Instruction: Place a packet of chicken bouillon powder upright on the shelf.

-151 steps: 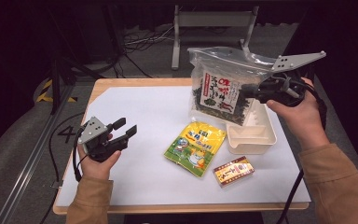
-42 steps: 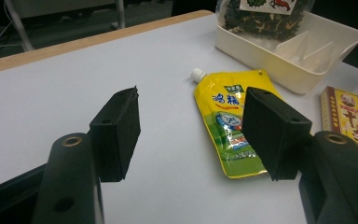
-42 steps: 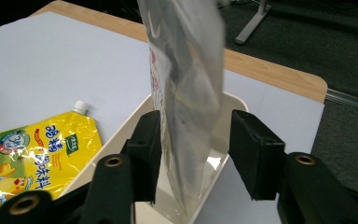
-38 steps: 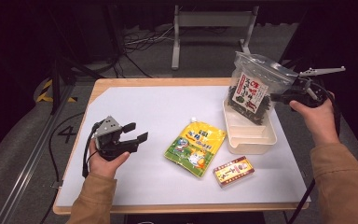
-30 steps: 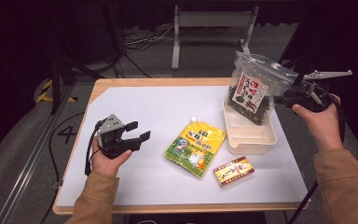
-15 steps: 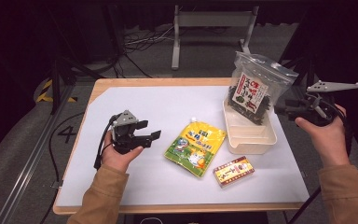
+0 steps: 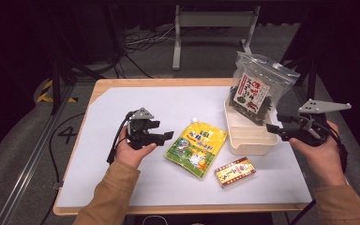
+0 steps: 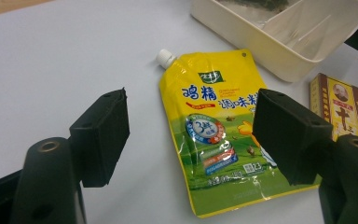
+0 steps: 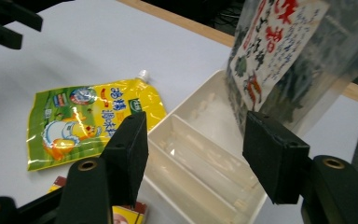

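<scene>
A yellow-green spouted pouch [image 7: 197, 148] lies flat mid-table. Just left of it is my left gripper [image 7: 161, 136], open; its jaws have just been opening and nothing is between them. In the left gripper view the pouch [image 8: 214, 135] lies on the table beyond and between the jaws of this gripper [image 8: 191, 126]. A clear seaweed bag [image 7: 258, 89] stands in the far end of a cream tray [image 7: 251, 149]. My right gripper [image 7: 274, 130] hovers open at the tray's right side, apart from the bag [image 9: 289, 56].
A small red and yellow box [image 7: 234, 172] lies near the front edge, below the tray. White sheet [image 7: 122, 101] covers the wooden table. The right gripper view has the tray's dividers [image 9: 191, 112] and the pouch [image 9: 88, 116] to the left.
The right gripper has drawn back from the seaweed bag toward the near right; the bag stays standing in the tray. The left gripper has moved right toward the pouch.
</scene>
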Demonstrator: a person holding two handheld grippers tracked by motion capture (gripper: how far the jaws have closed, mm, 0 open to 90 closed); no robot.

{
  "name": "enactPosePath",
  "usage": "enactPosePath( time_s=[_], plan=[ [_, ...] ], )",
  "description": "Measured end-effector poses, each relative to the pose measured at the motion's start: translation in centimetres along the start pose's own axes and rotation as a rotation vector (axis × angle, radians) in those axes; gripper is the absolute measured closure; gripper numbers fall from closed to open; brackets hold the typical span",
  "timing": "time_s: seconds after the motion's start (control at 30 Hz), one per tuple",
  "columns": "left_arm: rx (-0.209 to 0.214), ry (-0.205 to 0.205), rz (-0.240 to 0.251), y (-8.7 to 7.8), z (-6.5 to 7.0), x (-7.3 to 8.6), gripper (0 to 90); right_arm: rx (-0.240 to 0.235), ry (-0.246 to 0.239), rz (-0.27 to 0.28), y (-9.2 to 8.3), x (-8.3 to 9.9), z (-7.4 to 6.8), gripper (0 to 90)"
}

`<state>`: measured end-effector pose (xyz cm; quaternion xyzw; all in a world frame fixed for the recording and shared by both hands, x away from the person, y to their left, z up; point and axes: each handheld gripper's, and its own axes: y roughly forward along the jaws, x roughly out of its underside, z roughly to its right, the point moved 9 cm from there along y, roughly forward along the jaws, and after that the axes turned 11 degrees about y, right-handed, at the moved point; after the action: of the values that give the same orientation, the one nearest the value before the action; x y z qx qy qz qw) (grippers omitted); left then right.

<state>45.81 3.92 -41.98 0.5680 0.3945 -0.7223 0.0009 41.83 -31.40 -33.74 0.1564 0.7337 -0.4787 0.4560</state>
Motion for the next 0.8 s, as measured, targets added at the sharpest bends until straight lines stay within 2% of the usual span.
enactPosePath(
  time_s=[0.13,0.37,0.4,0.53,0.7,0.8],
  plan=[
    [0.016,-0.012,-0.026,0.5,0.2,0.2,26.2,-0.025,-0.005,0.005,0.2,1.0,-0.9,40.0],
    [0.013,0.008,-0.052,1.2,0.1,0.5,26.6,-0.04,-0.02,0.008,0.3,2.3,-1.7,38.6],
    [0.028,-0.005,-0.065,1.4,0.3,0.6,26.6,-0.066,-0.032,0.004,0.4,2.9,-2.4,37.1],
    [0.044,-0.026,-0.09,1.8,0.5,0.7,26.4,-0.09,-0.034,0.009,0.5,3.5,-2.9,37.2],
    [0.057,-0.063,-0.124,2.4,0.5,1.0,26.1,-0.107,-0.034,0.022,0.5,3.8,-3.6,36.6],
    [0.083,-0.102,-0.144,2.9,0.4,1.4,25.8,-0.109,-0.045,0.016,0.4,3.9,-3.9,36.0]
  ],
)
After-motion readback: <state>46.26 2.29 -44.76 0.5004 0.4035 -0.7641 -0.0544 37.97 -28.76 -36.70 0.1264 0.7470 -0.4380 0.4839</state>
